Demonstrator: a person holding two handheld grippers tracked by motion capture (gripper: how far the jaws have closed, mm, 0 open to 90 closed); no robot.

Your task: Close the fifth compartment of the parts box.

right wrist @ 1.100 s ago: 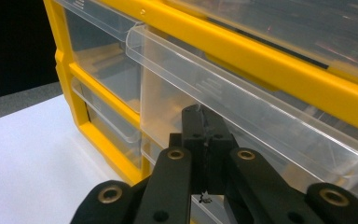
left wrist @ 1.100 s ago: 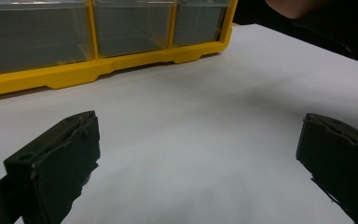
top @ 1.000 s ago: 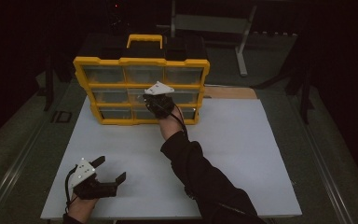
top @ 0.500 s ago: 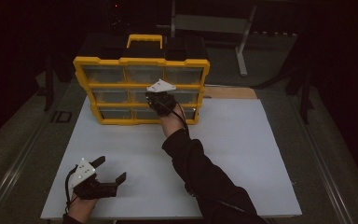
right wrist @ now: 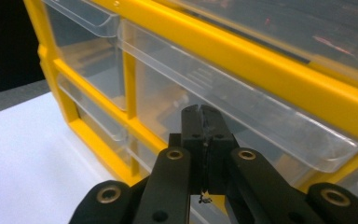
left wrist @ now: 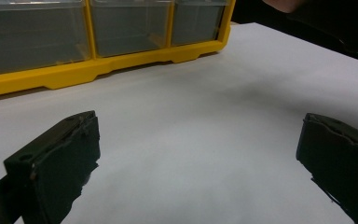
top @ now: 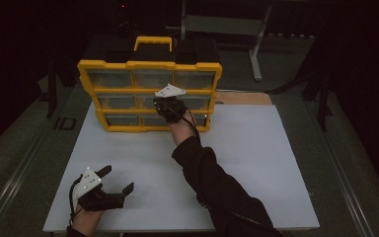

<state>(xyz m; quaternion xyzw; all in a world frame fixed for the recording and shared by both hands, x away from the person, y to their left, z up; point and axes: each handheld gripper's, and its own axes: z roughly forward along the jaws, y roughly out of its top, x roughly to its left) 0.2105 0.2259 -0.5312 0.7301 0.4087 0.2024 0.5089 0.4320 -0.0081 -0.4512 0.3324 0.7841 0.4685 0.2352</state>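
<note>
White board (top: 256,163) covers the table, and most of it is bare between the near edge and the yellow drawer box (top: 150,94) at the far edge. Nearest, at the front left corner, the left gripper (top: 116,180) rests low over the board with its jaws wide apart and nothing between them; in the left gripper view only white surface lies between the two black pads (left wrist: 60,163). To its right there is wide free room up to the board's right edge. Farther off, the right gripper (top: 164,104) is at the front of the box, at the middle drawer (right wrist: 242,116) of the middle row. Its jaws are pressed together, tips just at the clear drawer lip; whether they pinch that lip is hard to see. Dark room behind hides the rest.
</note>
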